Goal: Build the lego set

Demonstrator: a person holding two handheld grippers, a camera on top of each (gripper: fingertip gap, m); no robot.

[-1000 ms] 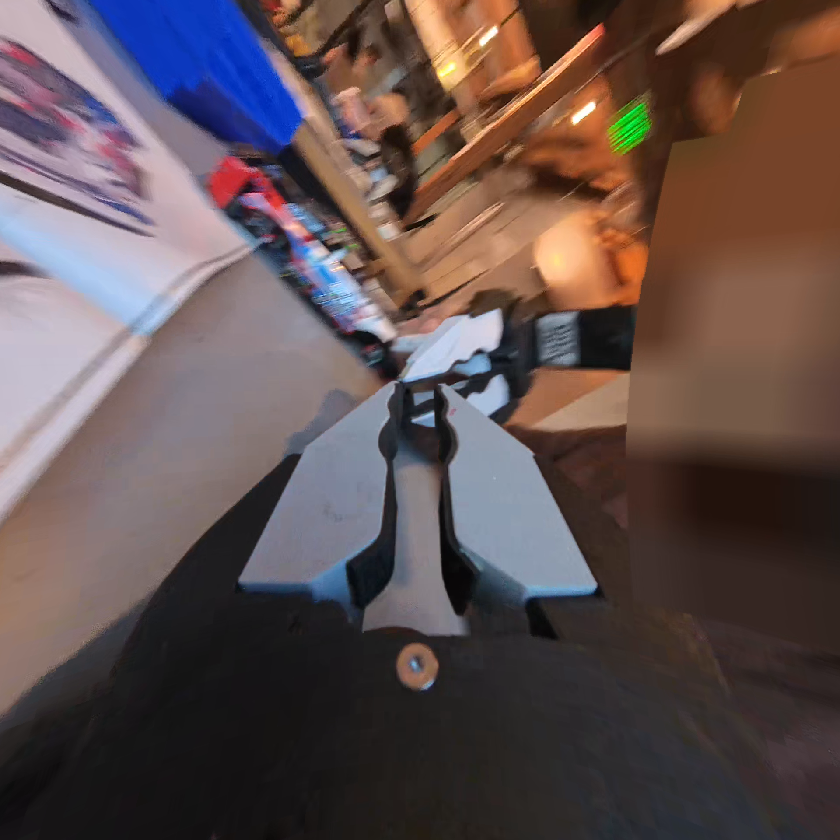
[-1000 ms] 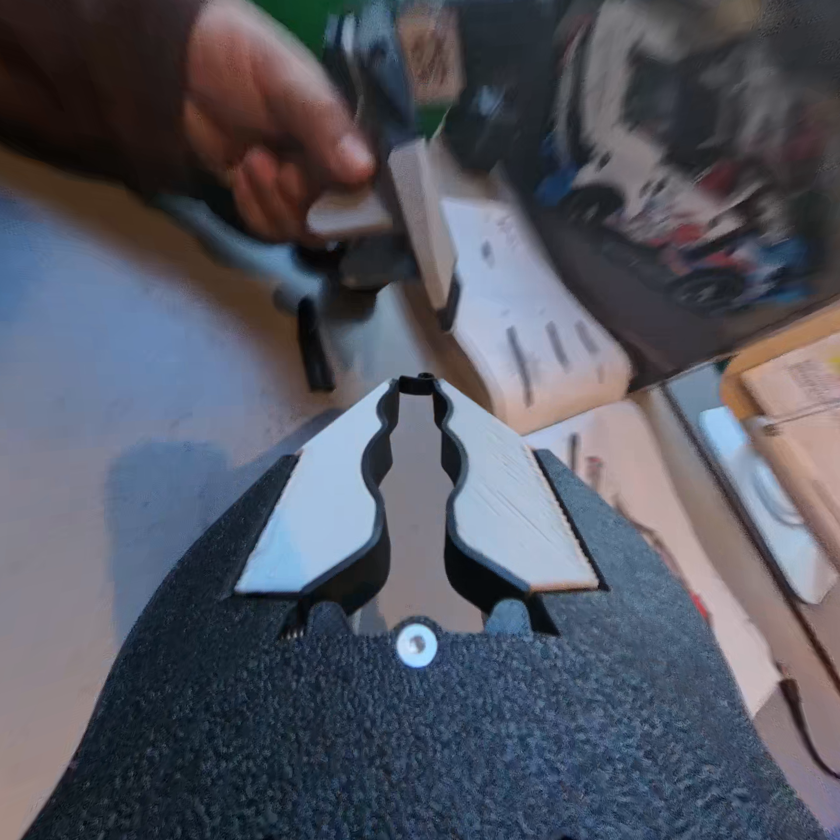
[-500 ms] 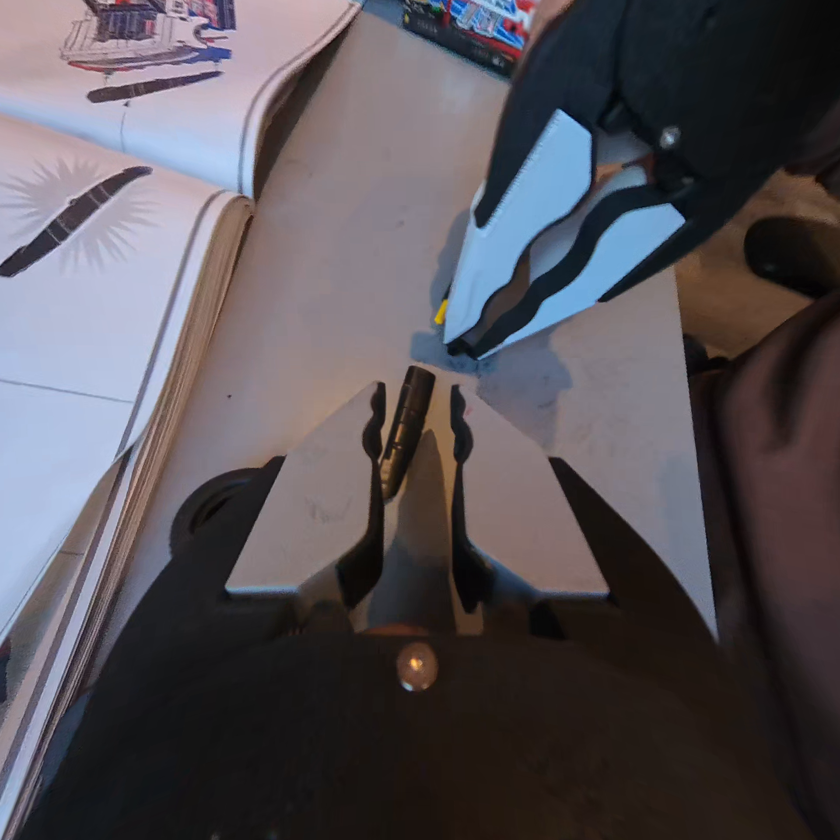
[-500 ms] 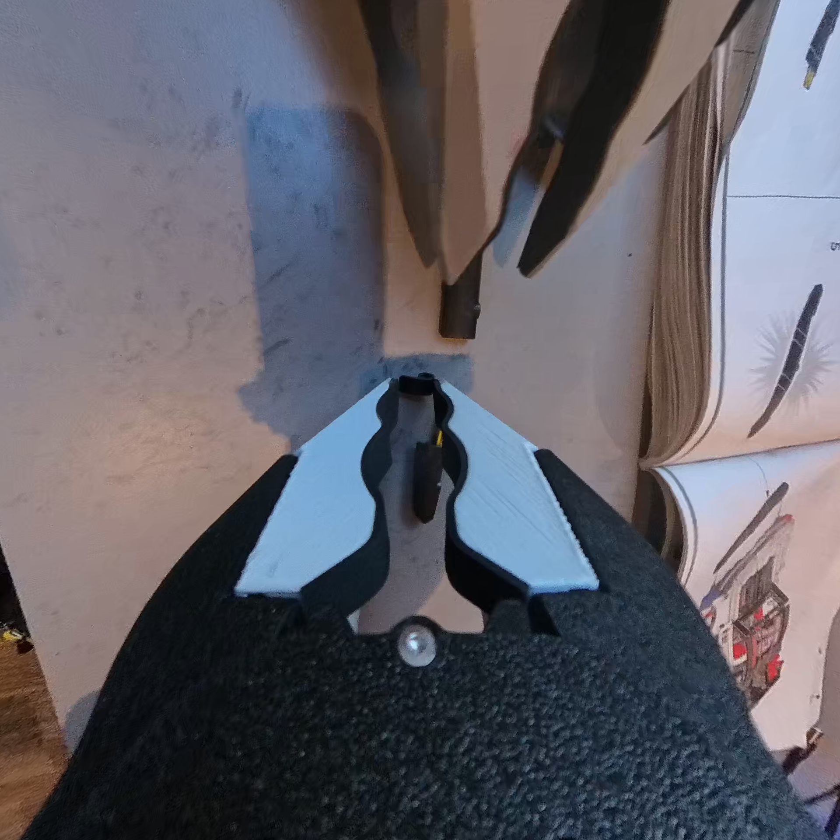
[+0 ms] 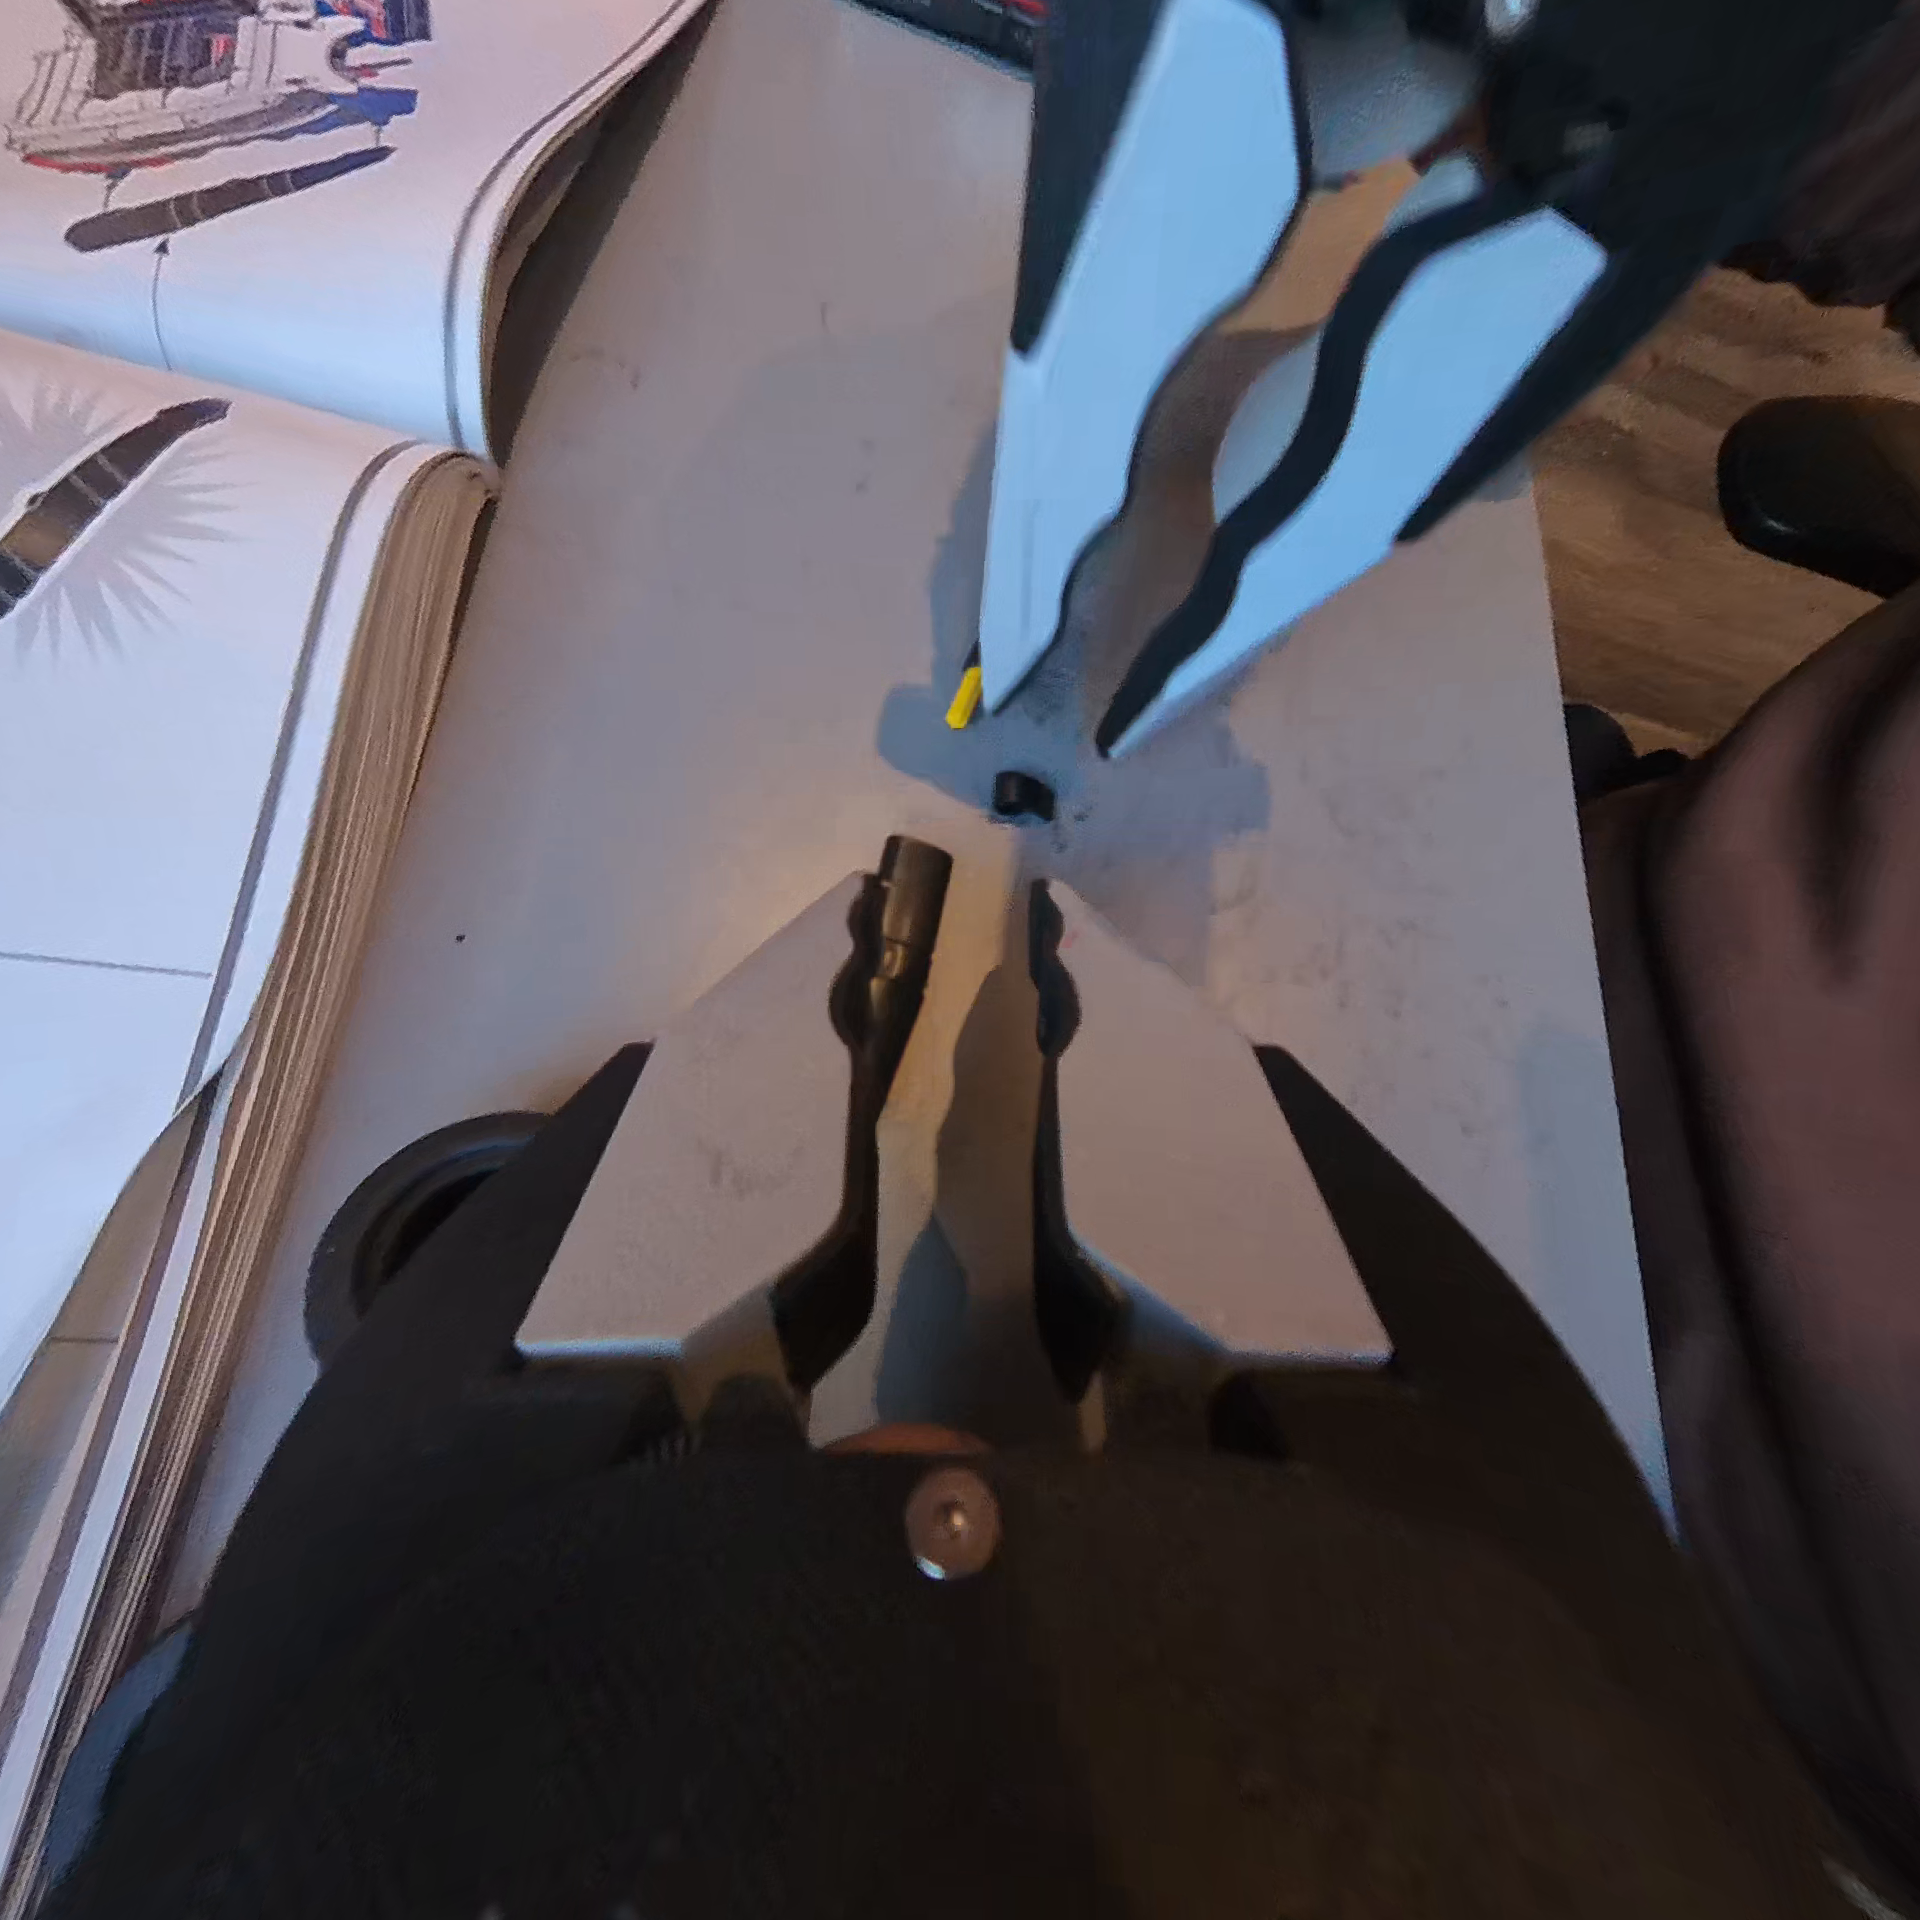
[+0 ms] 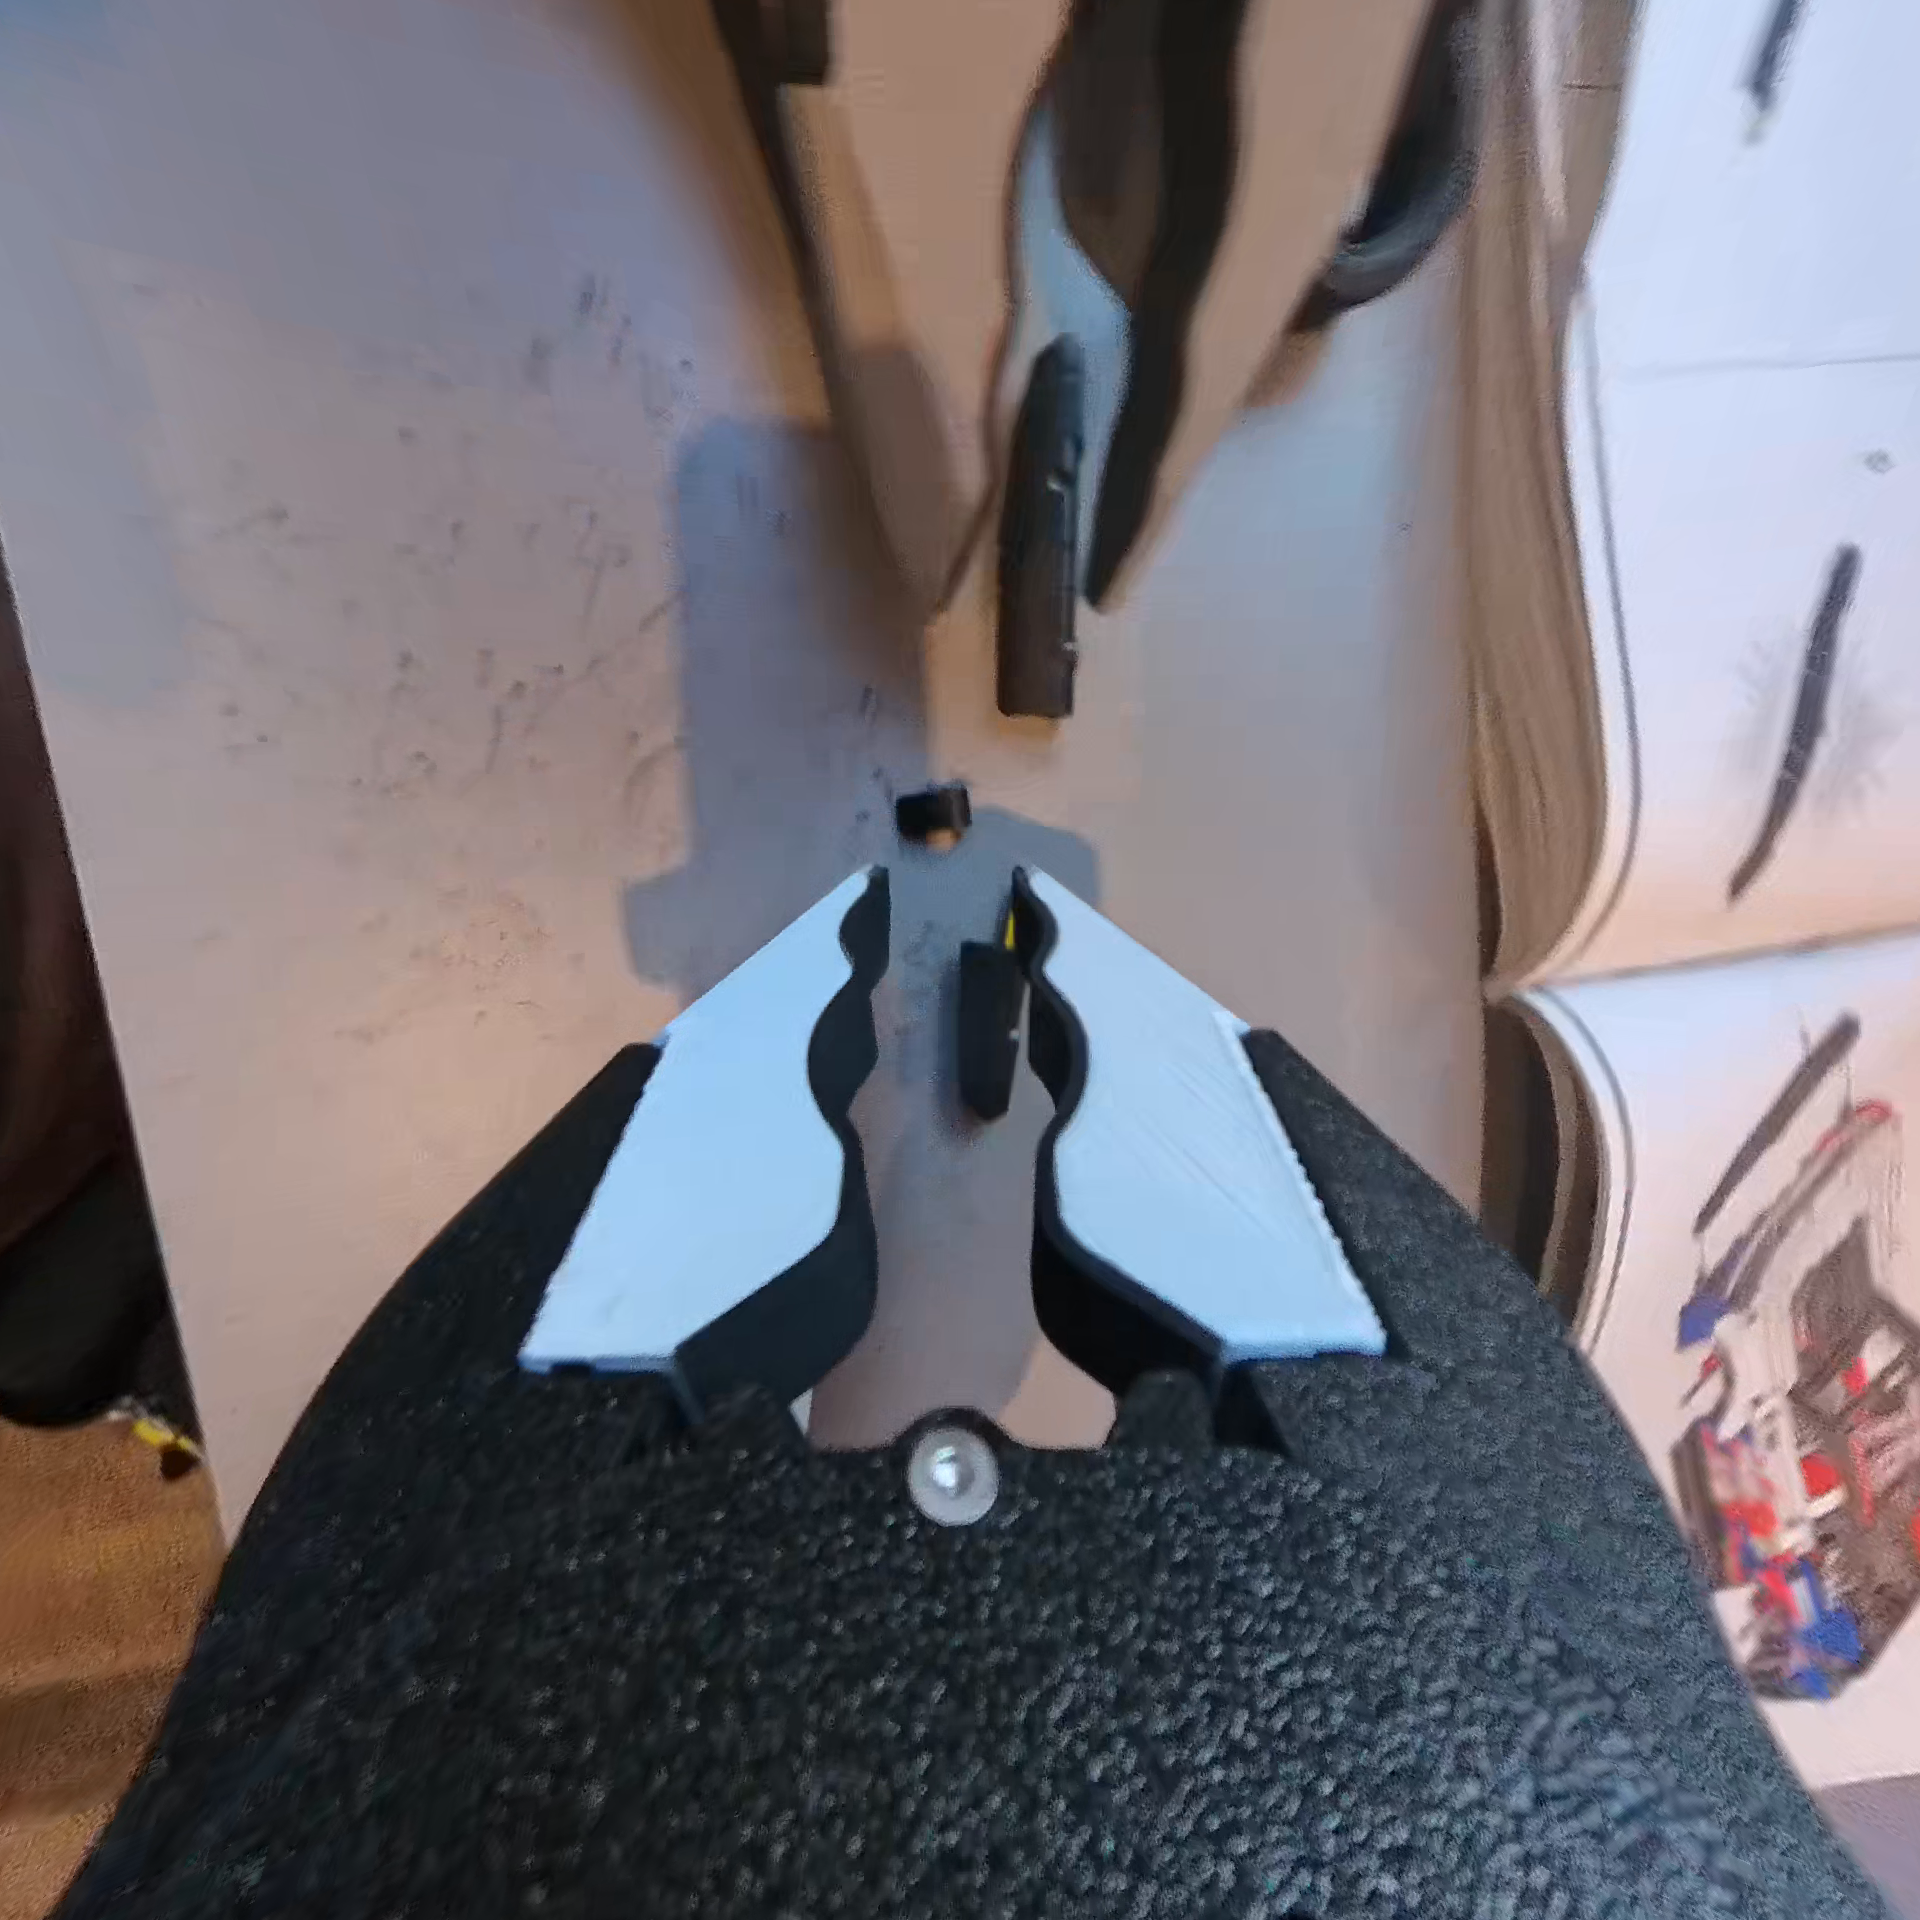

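Left wrist view looks down along the left gripper (image 5: pixel 951 883), tilted steeply toward the pale, scuffed surface (image 5: pixel 727 520). Its grey fingers stand apart with a clear gap between the tips, and a long black cylindrical lego rod (image 5: pixel 902 925) lies against the inner edge of the left finger, its end poking past the tip; whether that rod is pinched cannot be told, since the other finger is clear of it. Opposite, the right gripper (image 5: pixel 1049 717) comes in from the far side, pointed down at the same spot, jaws parted. A short black lego piece with a yellow tip (image 5: pixel 964 694) sits by one of its fingers. Between the two grippers a tiny black lego clip (image 5: pixel 1020 795) lies loose on the surface, in their shadow.

Right wrist view shows the black and yellow piece (image 6: pixel 992 1023) resting against the inner side of the right-hand finger, the other finger well away from it. The small clip (image 6: pixel 932 808) lies just ahead of the tips, with the rod (image 6: pixel 1039 540) beyond it. An open, thick instruction booklet (image 5: pixel 208 623) lies beside the work area.
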